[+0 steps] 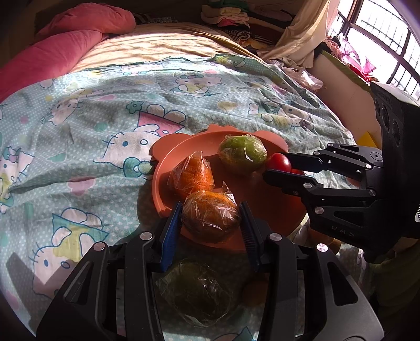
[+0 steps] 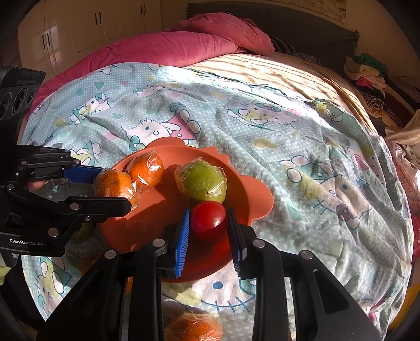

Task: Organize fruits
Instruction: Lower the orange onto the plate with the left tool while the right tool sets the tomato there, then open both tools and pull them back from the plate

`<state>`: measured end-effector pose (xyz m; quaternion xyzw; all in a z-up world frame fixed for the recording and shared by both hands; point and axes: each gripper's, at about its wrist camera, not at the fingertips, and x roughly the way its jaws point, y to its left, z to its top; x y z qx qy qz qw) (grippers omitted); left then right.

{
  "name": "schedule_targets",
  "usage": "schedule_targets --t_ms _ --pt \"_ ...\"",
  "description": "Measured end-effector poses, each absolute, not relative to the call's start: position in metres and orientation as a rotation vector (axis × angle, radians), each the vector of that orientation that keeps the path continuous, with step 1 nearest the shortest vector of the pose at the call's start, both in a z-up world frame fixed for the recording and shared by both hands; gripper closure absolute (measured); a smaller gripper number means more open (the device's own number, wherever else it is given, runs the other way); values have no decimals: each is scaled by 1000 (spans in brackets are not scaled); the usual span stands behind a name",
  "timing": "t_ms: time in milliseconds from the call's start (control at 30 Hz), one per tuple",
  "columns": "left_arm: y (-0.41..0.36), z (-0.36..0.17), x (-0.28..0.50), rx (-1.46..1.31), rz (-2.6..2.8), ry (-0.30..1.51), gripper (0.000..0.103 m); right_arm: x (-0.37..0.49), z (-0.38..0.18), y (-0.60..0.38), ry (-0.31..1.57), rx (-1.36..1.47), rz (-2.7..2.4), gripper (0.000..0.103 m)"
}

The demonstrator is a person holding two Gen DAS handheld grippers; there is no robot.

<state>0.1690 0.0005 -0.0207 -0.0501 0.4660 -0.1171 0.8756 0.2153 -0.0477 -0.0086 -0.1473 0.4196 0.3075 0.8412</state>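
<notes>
Both tongs are over the plate rn: left gripper (image 1: 211, 219) pinches a wrapped orange (image 1: 211, 217) at the near rim, right gripper (image 2: 208, 223) has its pads around the red tomato (image 2: 209, 220), can't tell if touching. Surface is a bed w/ a cartoon-cat sheet (image 2: 262, 126), pink duvet (image 2: 162, 47) far left, cupboards (image 2: 78, 23) behind, window (image 1: 380, 34) far right. Orange plate (image 2: 257, 191) holds, L to R, 2 wrapped oranges, a wrapped green fruit (image 2: 200, 183), tomato. Another wrapped green fruit (image 1: 194, 291) lies on the sheet nearer.

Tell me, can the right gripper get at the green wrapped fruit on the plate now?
Probably not yet: the right gripper already has its jaws around the tomato, which lies directly before the green wrapped fruit.
</notes>
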Motion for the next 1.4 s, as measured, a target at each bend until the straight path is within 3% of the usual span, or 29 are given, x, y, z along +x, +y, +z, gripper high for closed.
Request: schedule_targets --t_ms 100,1033,1267,1400 --pt "0 -20 169 -106 -247 972 68 215 -6 -49 882 -292 652 66" --pt "-3 -16 162 -113 -256 960 63 196 18 -79 807 -188 610 49" --pt "1 -7 159 -130 -259 936 57 191 22 -87 787 -166 594 41" --pt "2 -2 157 -129 -251 923 46 187 25 -90 778 -156 588 36"
